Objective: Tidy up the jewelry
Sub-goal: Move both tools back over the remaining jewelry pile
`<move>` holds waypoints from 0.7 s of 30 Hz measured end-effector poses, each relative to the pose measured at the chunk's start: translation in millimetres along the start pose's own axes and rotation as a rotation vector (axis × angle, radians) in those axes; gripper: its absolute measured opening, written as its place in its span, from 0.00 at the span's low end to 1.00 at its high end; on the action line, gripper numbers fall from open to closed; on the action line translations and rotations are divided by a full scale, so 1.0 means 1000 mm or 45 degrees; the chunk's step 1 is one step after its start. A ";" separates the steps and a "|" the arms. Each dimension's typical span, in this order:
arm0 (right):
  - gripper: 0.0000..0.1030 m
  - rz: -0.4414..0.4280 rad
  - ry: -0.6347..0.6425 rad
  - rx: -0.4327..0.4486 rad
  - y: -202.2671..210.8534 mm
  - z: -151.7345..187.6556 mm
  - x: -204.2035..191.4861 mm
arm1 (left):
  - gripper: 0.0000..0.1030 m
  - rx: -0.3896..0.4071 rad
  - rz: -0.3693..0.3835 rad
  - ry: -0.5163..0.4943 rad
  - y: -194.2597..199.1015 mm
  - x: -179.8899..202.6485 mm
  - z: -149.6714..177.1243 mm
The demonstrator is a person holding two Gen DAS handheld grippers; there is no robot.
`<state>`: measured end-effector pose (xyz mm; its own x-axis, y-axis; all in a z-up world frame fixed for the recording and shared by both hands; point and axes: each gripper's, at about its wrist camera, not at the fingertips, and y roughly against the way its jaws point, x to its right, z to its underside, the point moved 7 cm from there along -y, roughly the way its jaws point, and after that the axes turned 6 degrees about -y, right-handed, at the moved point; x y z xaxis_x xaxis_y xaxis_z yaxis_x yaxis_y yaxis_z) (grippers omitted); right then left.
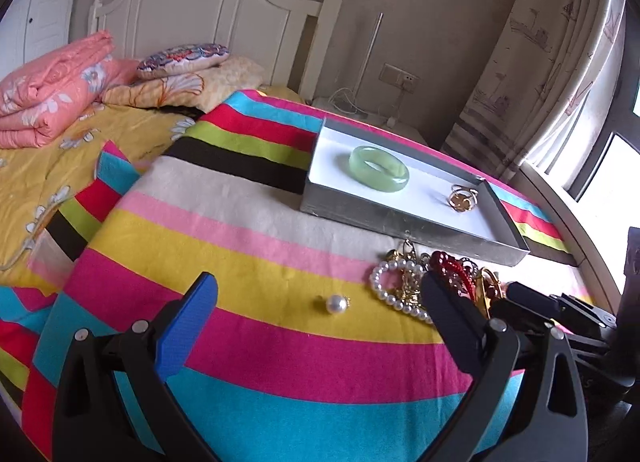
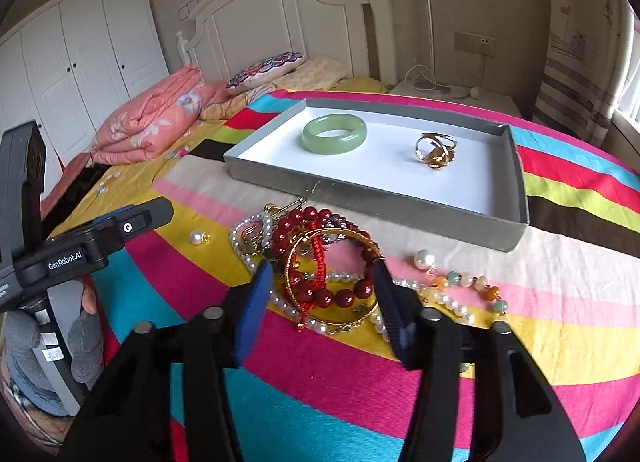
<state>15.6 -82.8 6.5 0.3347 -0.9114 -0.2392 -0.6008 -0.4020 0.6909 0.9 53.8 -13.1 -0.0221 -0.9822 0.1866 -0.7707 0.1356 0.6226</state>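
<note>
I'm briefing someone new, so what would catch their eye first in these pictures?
Probably the tangled jewelry pile on the bright striped blanket, with the right gripper straddling its gold bangle. Behind it, a grey tray holds a green bangle and a gold ring.

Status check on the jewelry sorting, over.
Left gripper open, empty. Right gripper around the red bead bracelet, grip unclear. Green bangle and gold ring in tray. Pile tangled.

A home bedroom: a made bed with white headboard [image 2: 280, 1] ahead, wardrobe [image 2: 80, 45] far left, curtained window [image 1: 560, 61] right.
</note>
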 end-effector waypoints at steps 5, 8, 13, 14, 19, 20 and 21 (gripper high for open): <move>0.29 -0.010 0.035 -0.015 -0.006 0.002 -0.010 | 0.98 0.021 0.027 0.081 0.001 -0.009 -0.003; 0.27 -0.021 0.055 -0.019 -0.007 0.003 -0.016 | 0.98 0.027 0.038 0.089 0.001 -0.010 -0.005; 0.24 -0.016 0.088 -0.040 -0.016 0.001 -0.027 | 0.98 0.020 0.039 0.089 0.000 -0.011 -0.005; 0.24 -0.010 0.087 -0.045 -0.019 -0.001 -0.028 | 0.98 0.020 0.040 0.091 0.000 -0.010 -0.005; 0.24 -0.018 0.026 -0.088 -0.031 -0.004 -0.023 | 0.98 0.026 0.048 0.096 0.000 -0.011 -0.005; 0.24 -0.024 0.010 -0.100 -0.032 -0.004 -0.021 | 0.98 0.025 0.048 0.095 0.000 -0.011 -0.005; 0.24 -0.031 -0.007 -0.112 -0.034 -0.004 -0.019 | 0.98 0.025 0.047 0.094 0.000 -0.011 -0.005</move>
<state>32.5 -51.6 -9.9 0.3445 -0.9020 -0.2602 -0.5263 -0.4151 0.7420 4.2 65.6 -10.8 -0.0045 -0.9642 0.2652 -0.7826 0.1685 0.5993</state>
